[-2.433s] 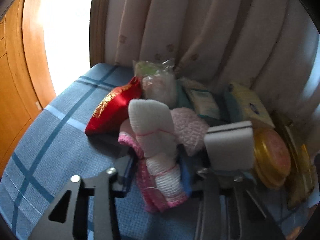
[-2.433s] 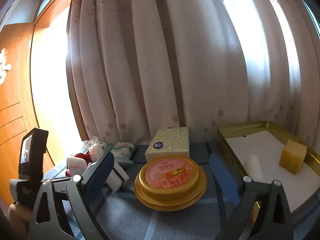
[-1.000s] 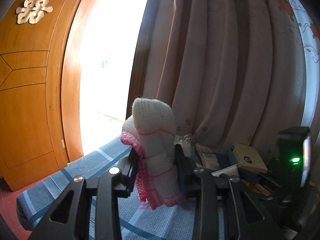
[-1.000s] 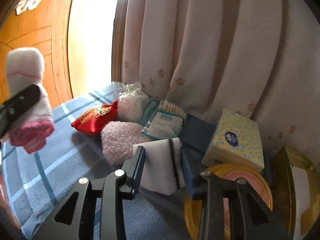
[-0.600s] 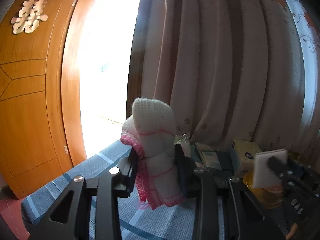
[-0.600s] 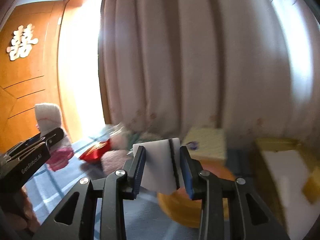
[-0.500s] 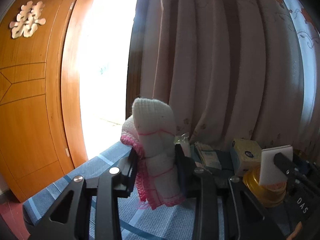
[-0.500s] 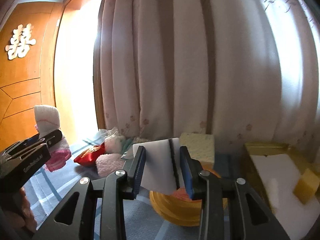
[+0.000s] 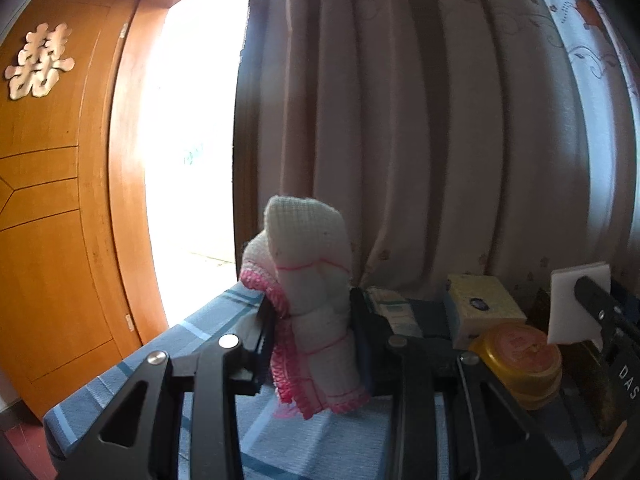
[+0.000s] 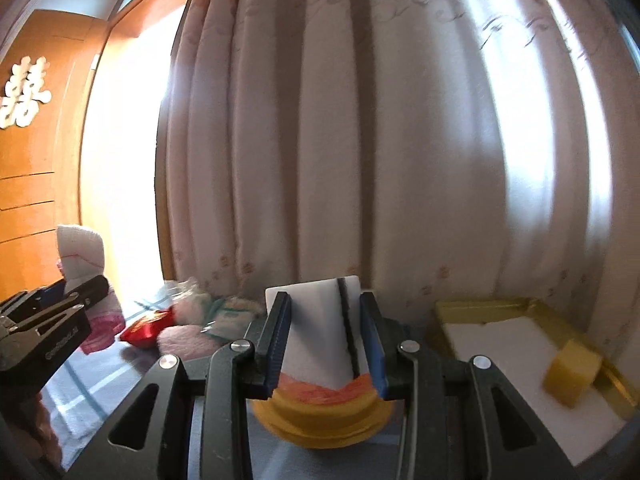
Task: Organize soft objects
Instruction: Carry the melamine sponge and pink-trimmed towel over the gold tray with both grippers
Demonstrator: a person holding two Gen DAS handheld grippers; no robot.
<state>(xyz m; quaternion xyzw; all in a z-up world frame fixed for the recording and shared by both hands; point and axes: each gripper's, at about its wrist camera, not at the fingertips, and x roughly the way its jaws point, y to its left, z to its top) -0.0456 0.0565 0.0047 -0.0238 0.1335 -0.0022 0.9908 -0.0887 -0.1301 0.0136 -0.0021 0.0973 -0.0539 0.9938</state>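
Note:
My left gripper [image 9: 316, 330] is shut on a rolled white cloth with pink edging [image 9: 310, 280], held upright above the blue checked tablecloth [image 9: 192, 336]. That cloth [image 10: 82, 252] and the left gripper [image 10: 60, 304] also show at the left of the right wrist view. My right gripper [image 10: 326, 340] is shut on a white sponge with a dark stripe [image 10: 320, 328], lifted over a yellow round tin [image 10: 320, 412]. The sponge [image 9: 576, 304] appears at the right edge of the left wrist view. A gold tray [image 10: 480, 306] with a white lining holds a yellow sponge [image 10: 572, 372].
A red pouch [image 10: 150, 328], a pink fluffy item [image 10: 188, 338] and packets lie in a pile by the curtain [image 10: 360, 140]. A tissue box [image 9: 480, 304] and the yellow tin [image 9: 516, 360] stand to the right. A wooden door [image 9: 48, 200] stands at left.
The right gripper has lifted the white sponge off the table and swung right, toward the tin and the gold tray. The left gripper keeps holding the cloth, drifting slightly.

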